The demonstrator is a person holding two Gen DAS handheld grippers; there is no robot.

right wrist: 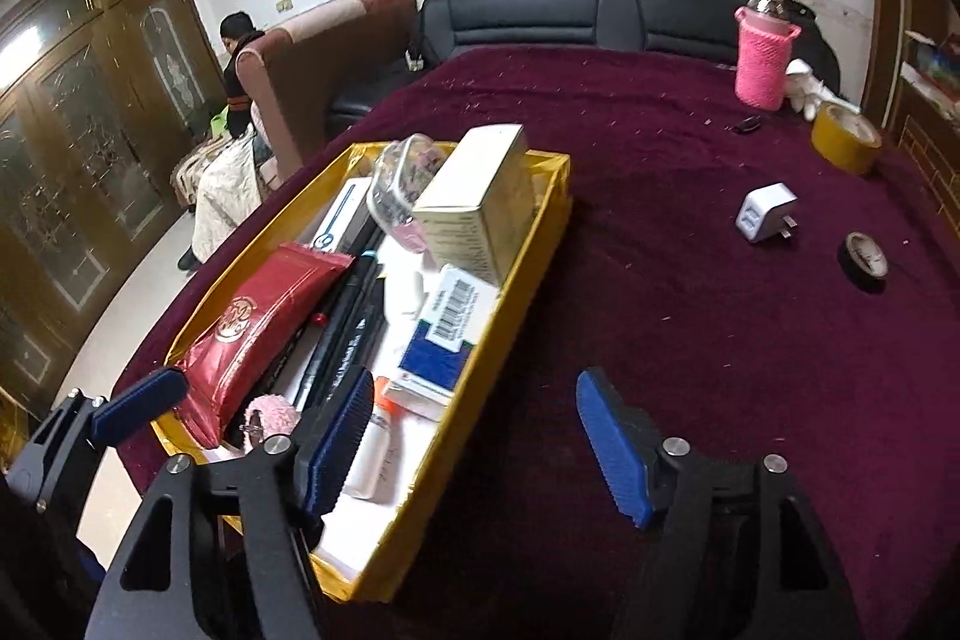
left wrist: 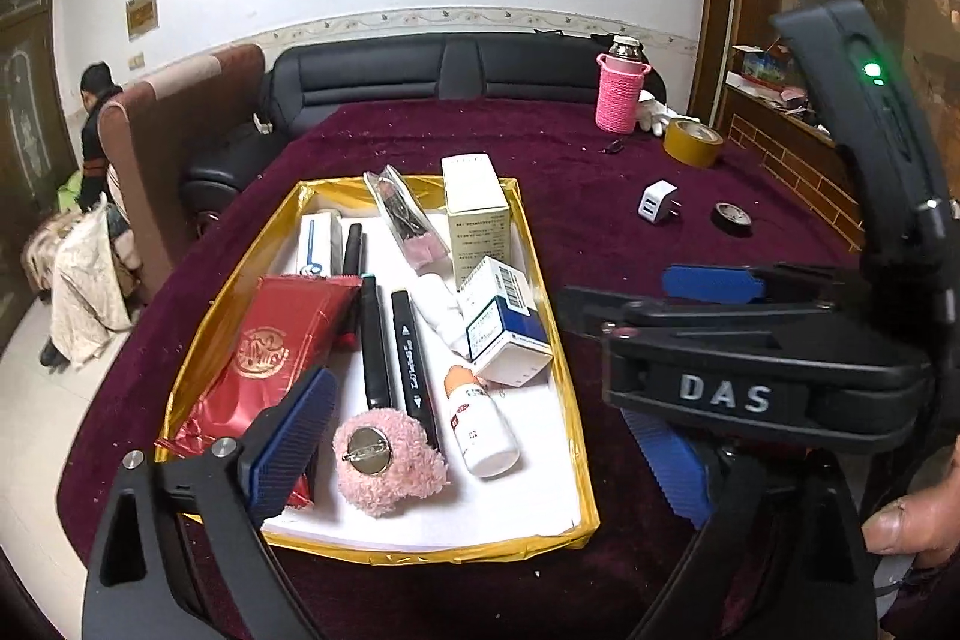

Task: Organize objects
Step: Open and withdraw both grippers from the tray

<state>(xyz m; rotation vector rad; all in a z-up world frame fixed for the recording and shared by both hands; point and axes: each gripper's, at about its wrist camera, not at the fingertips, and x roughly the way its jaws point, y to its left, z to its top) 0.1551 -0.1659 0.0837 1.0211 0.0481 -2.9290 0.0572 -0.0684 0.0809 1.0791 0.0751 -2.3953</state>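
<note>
A yellow-rimmed tray (left wrist: 420, 556) (right wrist: 480, 400) lies on the dark red cloth. It holds a red packet (left wrist: 270, 340), two black markers (left wrist: 375, 340), a pink fluffy brooch (left wrist: 384, 460), a white bottle (left wrist: 480, 430), a blue and white box (left wrist: 510, 322) and a cream box (left wrist: 474, 214). My left gripper (left wrist: 480, 460) hangs open over the tray's near end, its pads either side of the brooch and bottle without touching them. My right gripper (right wrist: 474, 445) is open and empty, one finger over the tray's right side and the other over bare cloth.
On the cloth to the right lie a white charger (right wrist: 765, 214), a black tape roll (right wrist: 864, 259), a yellow tape roll (right wrist: 846, 139) and a pink knitted bottle (right wrist: 765, 52). A black sofa (left wrist: 420, 70) stands behind the table. A person sits far left.
</note>
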